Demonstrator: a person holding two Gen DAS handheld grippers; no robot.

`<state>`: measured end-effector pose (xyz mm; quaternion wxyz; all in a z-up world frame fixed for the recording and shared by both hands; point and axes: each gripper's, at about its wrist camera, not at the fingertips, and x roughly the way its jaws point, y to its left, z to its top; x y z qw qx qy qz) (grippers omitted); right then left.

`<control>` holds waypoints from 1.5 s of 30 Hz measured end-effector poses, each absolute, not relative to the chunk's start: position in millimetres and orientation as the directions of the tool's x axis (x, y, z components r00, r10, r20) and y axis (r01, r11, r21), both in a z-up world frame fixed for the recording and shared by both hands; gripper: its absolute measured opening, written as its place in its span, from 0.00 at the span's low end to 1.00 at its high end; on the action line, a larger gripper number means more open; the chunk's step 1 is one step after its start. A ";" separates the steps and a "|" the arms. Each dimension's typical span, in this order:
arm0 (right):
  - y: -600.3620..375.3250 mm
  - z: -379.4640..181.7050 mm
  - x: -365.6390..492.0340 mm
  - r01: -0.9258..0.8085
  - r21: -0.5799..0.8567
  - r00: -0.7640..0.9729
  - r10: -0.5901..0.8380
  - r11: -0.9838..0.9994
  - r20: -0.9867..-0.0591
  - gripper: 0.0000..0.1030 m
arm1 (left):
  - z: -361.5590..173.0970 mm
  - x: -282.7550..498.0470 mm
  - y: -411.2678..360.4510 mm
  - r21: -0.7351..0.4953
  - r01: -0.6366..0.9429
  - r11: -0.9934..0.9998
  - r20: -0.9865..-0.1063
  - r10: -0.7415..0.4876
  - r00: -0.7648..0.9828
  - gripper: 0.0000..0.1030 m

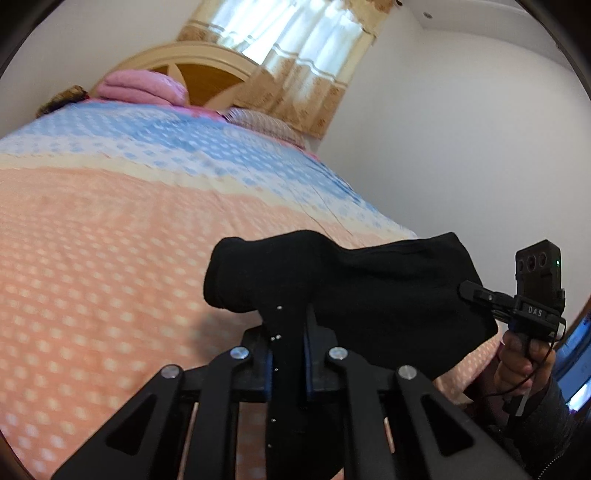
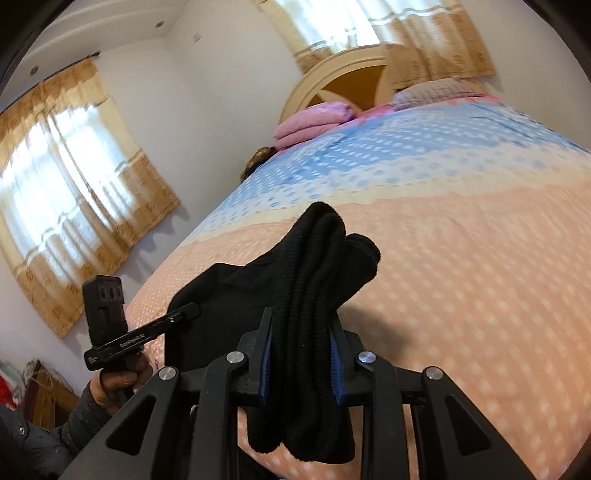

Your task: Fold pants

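At lower centre of each wrist view, the black pants (image 1: 351, 280) hang above the dotted bedspread (image 1: 110, 240). The left gripper (image 1: 289, 332) is clamped on a thin fabric layer. The right gripper (image 2: 303, 332) pinches a thick bunched fold of the pants.

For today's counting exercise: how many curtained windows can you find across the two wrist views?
2. One window is behind the headboard; another window is on the side wall, seen only from the right wrist. Others may lie outside view.
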<state>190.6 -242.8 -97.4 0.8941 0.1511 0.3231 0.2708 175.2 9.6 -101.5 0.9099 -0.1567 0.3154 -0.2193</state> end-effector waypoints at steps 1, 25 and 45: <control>-231.3 -93.9 200.5 -0.404 0.442 0.631 0.594 0.801 -0.499 0.25 | -98.0 174.2 20.2 -0.417 0.285 0.863 -0.502 -0.480 0.719 0.12; -54.8 -183.4 355.2 -0.430 0.558 0.335 0.699 0.710 -0.631 0.39 | -166.4 186.7 160.6 -0.195 -0.157 0.968 -0.610 0.005 0.792 0.60; -92.8 -184.2 331.6 -0.342 0.579 0.419 0.672 0.740 -0.611 0.45 | -167.7 142.7 163.2 -0.188 -0.179 0.966 -0.629 0.021 0.777 0.71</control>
